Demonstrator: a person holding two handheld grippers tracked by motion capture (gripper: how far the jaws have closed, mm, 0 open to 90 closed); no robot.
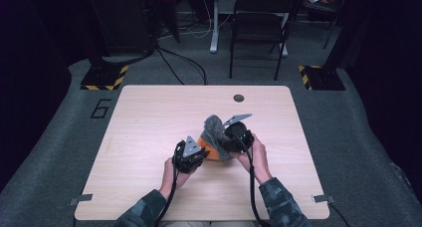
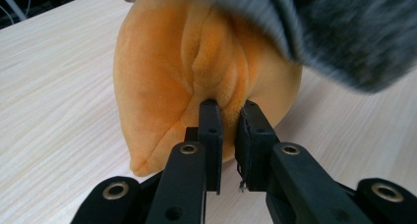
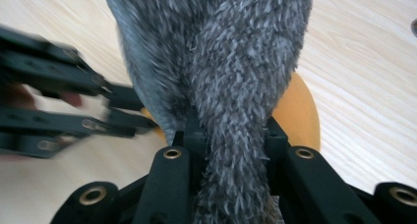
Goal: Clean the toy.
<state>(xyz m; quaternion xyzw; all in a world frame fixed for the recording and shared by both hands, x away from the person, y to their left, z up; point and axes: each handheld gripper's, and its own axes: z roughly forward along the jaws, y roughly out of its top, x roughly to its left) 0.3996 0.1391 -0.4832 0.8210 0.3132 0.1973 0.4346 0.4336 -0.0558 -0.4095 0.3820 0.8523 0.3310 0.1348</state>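
Tabletop (image 1: 149,117) of pale wood spans the middle of the high view, with a small dark disc (image 1: 239,98) near its far edge. At centre frame lies an orange plush piece (image 1: 211,148) with a fuzzy grey cover (image 1: 215,127) draped over it. The right gripper (image 3: 231,135), low in its own view, is clenched on a bunched fold of the grey cover, apparently to pull it off or over the plush. The left gripper (image 2: 230,117), bottom centre of its view, pinches a pucker of the orange plush, seemingly anchoring it against that pull.
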